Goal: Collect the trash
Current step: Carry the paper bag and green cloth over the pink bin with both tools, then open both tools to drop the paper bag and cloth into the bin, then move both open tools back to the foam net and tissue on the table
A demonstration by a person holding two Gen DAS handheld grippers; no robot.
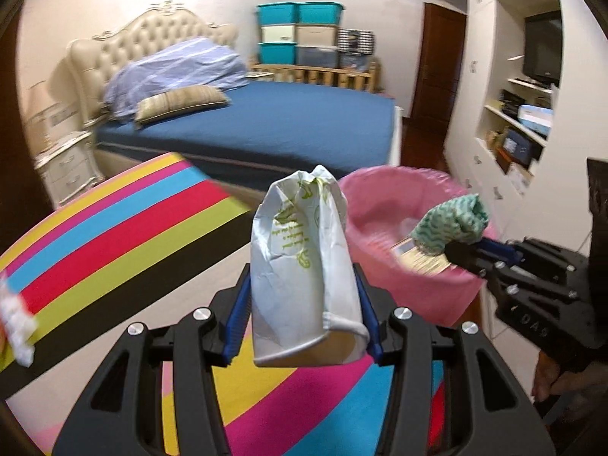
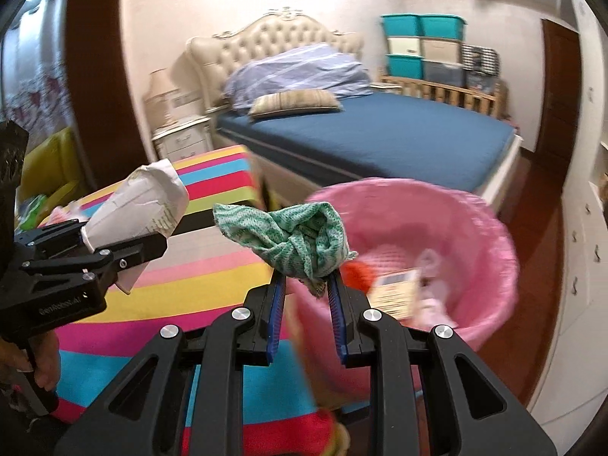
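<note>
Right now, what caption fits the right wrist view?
Right tongs carry a green cloth toward the pink bin; left tongs hold a paper bag.

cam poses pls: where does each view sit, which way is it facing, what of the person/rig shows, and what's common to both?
Left wrist: on the left tool, facing the bed; shut on a crumpled paper cup; right tool at right.
Right wrist: on the right tool, facing the pink bin; shut on a green cloth; left tool and a hand at left.
Shared: bed, bin, striped table, both items.
</note>
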